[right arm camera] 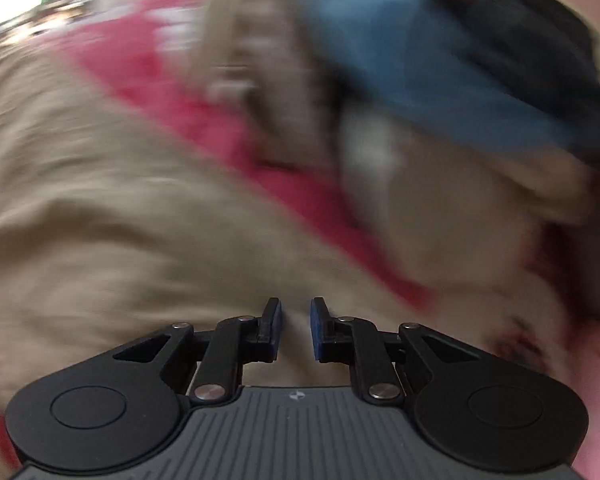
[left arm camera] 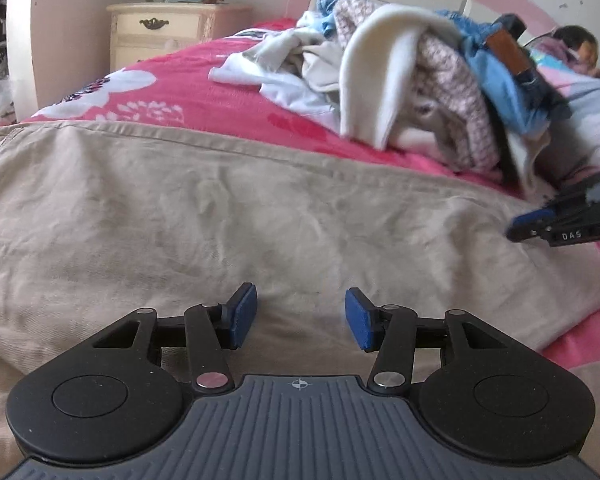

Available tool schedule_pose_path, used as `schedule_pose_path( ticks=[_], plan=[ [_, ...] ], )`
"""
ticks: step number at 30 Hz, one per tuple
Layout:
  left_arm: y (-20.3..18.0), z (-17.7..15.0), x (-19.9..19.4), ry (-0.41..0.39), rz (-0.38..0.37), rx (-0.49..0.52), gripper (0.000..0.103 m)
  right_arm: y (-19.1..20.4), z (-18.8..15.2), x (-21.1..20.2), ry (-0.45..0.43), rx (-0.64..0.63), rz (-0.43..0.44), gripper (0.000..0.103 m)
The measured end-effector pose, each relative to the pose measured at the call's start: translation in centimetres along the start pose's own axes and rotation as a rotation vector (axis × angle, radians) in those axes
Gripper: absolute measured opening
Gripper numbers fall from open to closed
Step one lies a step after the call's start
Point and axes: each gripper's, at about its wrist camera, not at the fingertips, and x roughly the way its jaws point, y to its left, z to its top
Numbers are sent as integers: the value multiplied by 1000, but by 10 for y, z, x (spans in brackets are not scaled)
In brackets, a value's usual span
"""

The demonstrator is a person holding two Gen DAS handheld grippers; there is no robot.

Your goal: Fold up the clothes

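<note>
Cream wooden nightstand [left arm camera: 160,30], far left, beside the bed.
Wrinkled beige cotton garment [left arm camera: 228,200], spread flat on the pink floral bedspread [left arm camera: 172,80]; unfolded.
Left tool [left arm camera: 301,317]: blue pads wide apart, empty, low over the garment's near edge.
Heap of unfolded mixed clothes [left arm camera: 420,80], just behind the garment.
Right tool [right arm camera: 295,329]: narrow gap, nothing gripped, view blurred.
Risk: a shallow pinch may catch one layer or the bedspread, skewing the fold.
</note>
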Motion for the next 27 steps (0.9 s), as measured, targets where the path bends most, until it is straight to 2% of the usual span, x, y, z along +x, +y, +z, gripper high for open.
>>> schedule_pose_path(
  ticks=[1, 2, 4, 8, 13, 16, 18, 22, 24, 27],
  plan=[
    [-1, 1, 1, 1, 8, -4, 49, -14, -2, -3, 7, 55, -56, 17],
    [-2, 2, 2, 4, 16, -11, 49, -26, -5, -10, 5, 98, -75, 18],
    [-4, 5, 3, 10, 31, -25, 49, -44, -15, -32, -26, 181, -40, 18],
    [-6, 14, 5, 24, 48, -55, 50, -43, -31, -83, -129, 239, 131, 18],
    [-2, 18, -3, 4, 47, -116, 50, -3, -42, -128, -200, 146, 297, 18],
    [4, 18, -24, -24, 52, -162, 50, 6, -49, -151, -196, 141, 395, 30],
    [9, 16, -50, -35, 35, -165, 50, 6, -58, -164, -198, 176, 473, 33],
    [33, -3, -112, -18, 70, -194, 57, 14, -75, -161, -159, 343, 733, 41],
    [52, -18, -140, 21, 113, -250, 57, 28, -83, -146, -82, 434, 858, 41],
    [80, -46, -173, 73, 202, -349, 57, 56, -93, -126, 46, 465, 957, 41]
  ],
)
